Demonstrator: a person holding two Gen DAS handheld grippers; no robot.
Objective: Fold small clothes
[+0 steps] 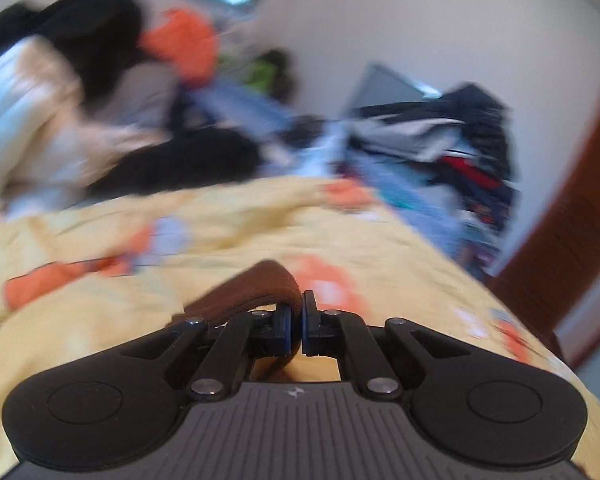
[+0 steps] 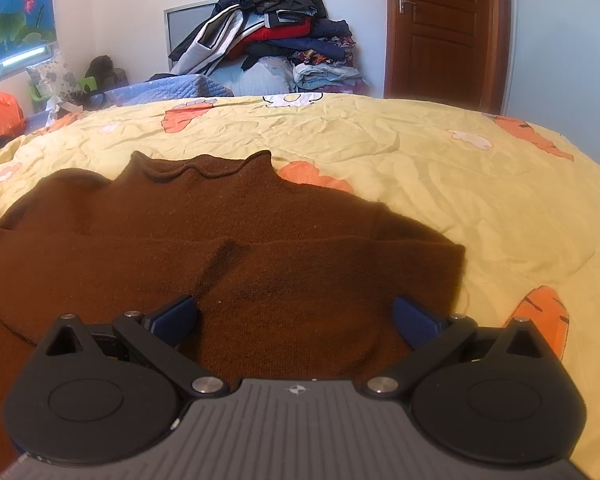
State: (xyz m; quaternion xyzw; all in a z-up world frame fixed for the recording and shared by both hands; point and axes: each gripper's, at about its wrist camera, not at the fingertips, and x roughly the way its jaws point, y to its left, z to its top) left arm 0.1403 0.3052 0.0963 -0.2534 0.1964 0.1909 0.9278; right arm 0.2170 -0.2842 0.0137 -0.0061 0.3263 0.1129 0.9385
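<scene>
A brown knitted sweater lies flat on the yellow bedsheet, its rolled collar pointing away from me and a fold line running across its body. My right gripper hovers low over the near part of the sweater, jaws wide open, nothing between its blue pads. The left wrist view is blurred. There my left gripper is shut, and a strip of the brown sweater arches up from the left into its closed pads, lifted off the sheet.
A tall pile of clothes stands against the back wall beyond the bed. A brown door is at the back right. A person in a pale top sits at the left by the bed. An orange bag lies at the far left.
</scene>
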